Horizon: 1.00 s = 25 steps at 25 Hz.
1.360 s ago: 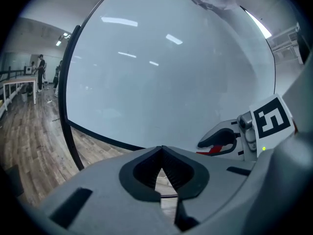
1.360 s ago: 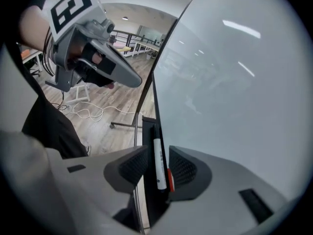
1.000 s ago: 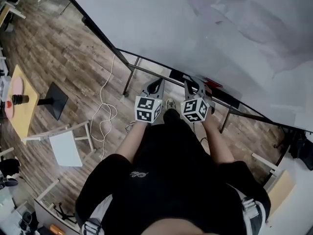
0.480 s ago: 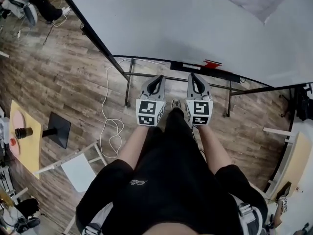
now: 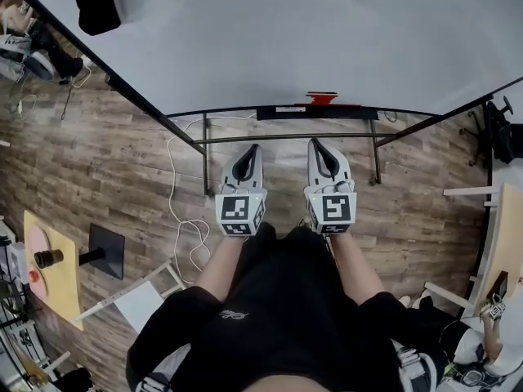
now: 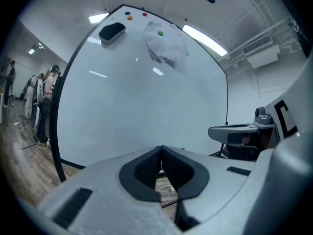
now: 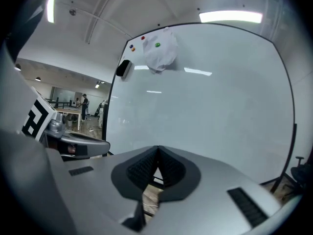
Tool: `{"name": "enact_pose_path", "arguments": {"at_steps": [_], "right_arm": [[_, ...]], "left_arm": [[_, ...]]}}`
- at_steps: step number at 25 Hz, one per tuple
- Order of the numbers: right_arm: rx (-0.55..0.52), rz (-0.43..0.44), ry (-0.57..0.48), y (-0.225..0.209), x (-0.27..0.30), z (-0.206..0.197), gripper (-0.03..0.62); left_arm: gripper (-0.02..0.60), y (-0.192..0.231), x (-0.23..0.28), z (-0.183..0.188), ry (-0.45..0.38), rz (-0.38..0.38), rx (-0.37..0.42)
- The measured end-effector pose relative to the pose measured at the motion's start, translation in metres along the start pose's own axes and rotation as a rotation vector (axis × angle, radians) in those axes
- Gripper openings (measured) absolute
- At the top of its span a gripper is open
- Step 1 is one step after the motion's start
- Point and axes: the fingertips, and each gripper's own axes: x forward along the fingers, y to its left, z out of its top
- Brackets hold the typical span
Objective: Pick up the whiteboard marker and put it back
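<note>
**Both grippers shut and empty, facing the whiteboard**

Head view: the whiteboard (image 5: 327, 39) fills the upper part of the picture. Along its lower edge runs a black tray (image 5: 347, 113). The whiteboard marker (image 5: 321, 99) is, as far as I can judge, the small red piece on that tray, though it is too small to be sure. If so, it lies where markers are kept, and neither gripper touches it. The left gripper (image 5: 254, 148) and right gripper (image 5: 315, 143) are held side by side in front of the whiteboard's lower edge. Both point at it, near the tray but apart from it. That looks like a resting pose, with nothing to carry.

Left gripper view: the jaws meet tip to tip and nothing is between the pads. Beyond them stands the whiteboard. A black eraser (image 6: 112, 32) sits near its top edge, and a crumpled paper (image 6: 166, 45) is stuck beside that under a green magnet (image 6: 160, 33).

Right gripper view: these jaws are also closed on nothing, the tips touching. The gripper faces the whiteboard squarely, so the eraser and paper show again near the top edge.
</note>
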Motion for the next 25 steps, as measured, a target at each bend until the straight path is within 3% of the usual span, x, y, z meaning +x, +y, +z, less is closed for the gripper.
{"name": "enact_pose_path", "arguments": {"at_steps": [11,18,25], "right_arm": [[-0.004,0.006,-0.094,-0.056,-0.073,0.030,0.003],[-0.016,-0.016,-0.108,-0.092,-0.102,0.027,0.003],[0.007,0.015,-0.103,-0.093,-0.104,0.021,0.003]], "left_arm": [[0.008,-0.079,-0.018,0.042,-0.088,0.006,0.027],[0.007,-0.082,-0.030,0.052,-0.096,0.057,0.053],[0.008,-0.097,-0.030,0.051,-0.092,0.056,0.058]]}}
